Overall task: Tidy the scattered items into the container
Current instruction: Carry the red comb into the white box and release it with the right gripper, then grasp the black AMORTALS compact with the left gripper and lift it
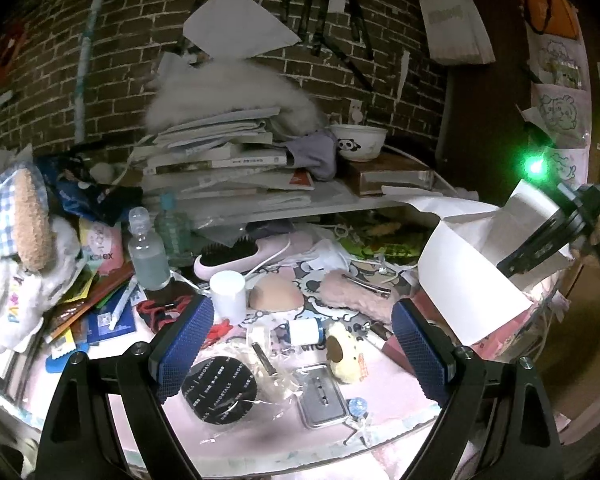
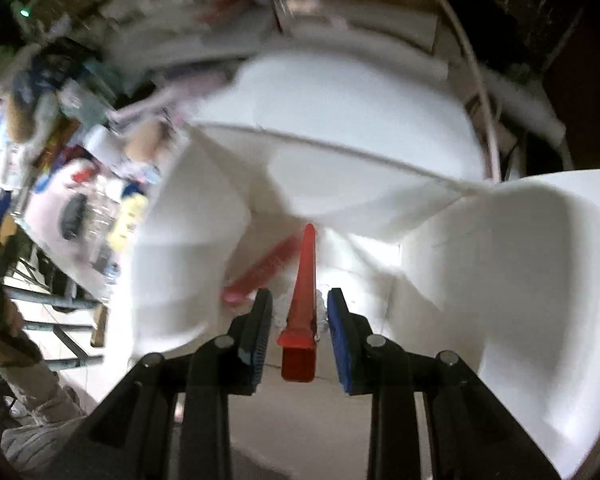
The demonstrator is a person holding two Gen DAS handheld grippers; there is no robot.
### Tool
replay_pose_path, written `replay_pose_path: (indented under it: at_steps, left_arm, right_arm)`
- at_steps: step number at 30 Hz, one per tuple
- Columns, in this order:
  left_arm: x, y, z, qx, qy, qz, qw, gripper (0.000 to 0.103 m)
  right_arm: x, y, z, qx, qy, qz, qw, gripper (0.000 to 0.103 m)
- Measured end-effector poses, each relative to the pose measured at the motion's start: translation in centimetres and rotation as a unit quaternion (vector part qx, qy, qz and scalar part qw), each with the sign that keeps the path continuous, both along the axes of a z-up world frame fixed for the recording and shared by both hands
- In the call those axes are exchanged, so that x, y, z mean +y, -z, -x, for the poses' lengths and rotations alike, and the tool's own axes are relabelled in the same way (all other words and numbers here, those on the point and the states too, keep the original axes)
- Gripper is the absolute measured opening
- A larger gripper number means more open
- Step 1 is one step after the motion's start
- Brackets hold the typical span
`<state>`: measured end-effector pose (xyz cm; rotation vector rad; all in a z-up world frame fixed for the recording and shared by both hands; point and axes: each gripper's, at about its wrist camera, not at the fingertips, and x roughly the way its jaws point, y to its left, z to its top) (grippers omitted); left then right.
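- Left wrist: low over cluttered table (image 1: 260,452), facing brick wall (image 1: 132,40), close.
- Right wrist: steeply down into white box (image 2: 500,280), very close.
- Shared: white box (image 1: 468,280), table clutter.

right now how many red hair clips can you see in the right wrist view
2. One red clip stands between the right gripper's pads, over the open white box. A second red clip lies inside the box, left of it. The blurred clutter may hide others.

Desk (image 1: 260,446) w/ pink cover: black round tin (image 1: 219,390) & metal plate (image 1: 323,394) near front edge, white cap (image 1: 228,290), clear bottle (image 1: 148,250), hairbrush (image 1: 240,258) mid-desk, white box (image 1: 476,264) at right edge, book stack (image 1: 220,160) on shelf (image 1: 352,200) along back.
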<state>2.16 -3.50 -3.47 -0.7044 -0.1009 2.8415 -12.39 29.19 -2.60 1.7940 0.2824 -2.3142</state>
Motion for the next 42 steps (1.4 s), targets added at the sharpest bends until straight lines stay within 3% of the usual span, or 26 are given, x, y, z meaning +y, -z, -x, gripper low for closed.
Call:
replay_pose_path:
  at_steps: [11,17,23,26,30,33,37,42]
  left_arm:
    - [-0.4,0.7,0.3,-0.008,-0.003,0.003,1.0000,0.089]
    - [-0.5,1.4,0.5,-0.018,-0.011,0.018,0.9996,0.089]
    - [-2.0,2.9,0.6,-0.035,-0.042,0.040,0.9977,0.089]
    - [-3.3,4.0,0.8,-0.052,-0.045,0.023,0.9974,0.089]
    - [-4.3,5.2,0.6,-0.059,-0.034,-0.007,0.9976,0.088]
    - [-3.9,6.0,0.6,-0.064,-0.036,0.005,0.9973,0.088]
    - [-3.3,7.0,0.8,-0.073,-0.049,0.027,0.9958,0.089]
    - [-3.0,8.2,1.4,-0.072,-0.044,0.037,0.9957,0.089]
  right_arm:
    - [0.7,2.8,2.2,-0.051,-0.007,-0.098,0.994,0.025]
    - [0.3,1.8,1.5,-0.029,-0.018,-0.105,0.994,0.031]
    - [0.0,-2.5,-0.7,0.047,-0.011,-0.057,0.997,0.036]
    - [-0.8,-5.1,-2.3,0.115,-0.018,-0.032,0.993,0.042]
    - [-3.1,-7.5,-5.8,0.182,-0.049,0.077,0.979,0.046]
    - [-6.2,-6.4,-8.9,0.206,-0.081,0.157,0.962,0.050]
    - [-10.4,-2.8,-11.6,0.245,-0.106,0.190,0.945,0.050]
    - [-12.8,2.4,-12.0,0.245,-0.089,0.187,0.947,0.050]
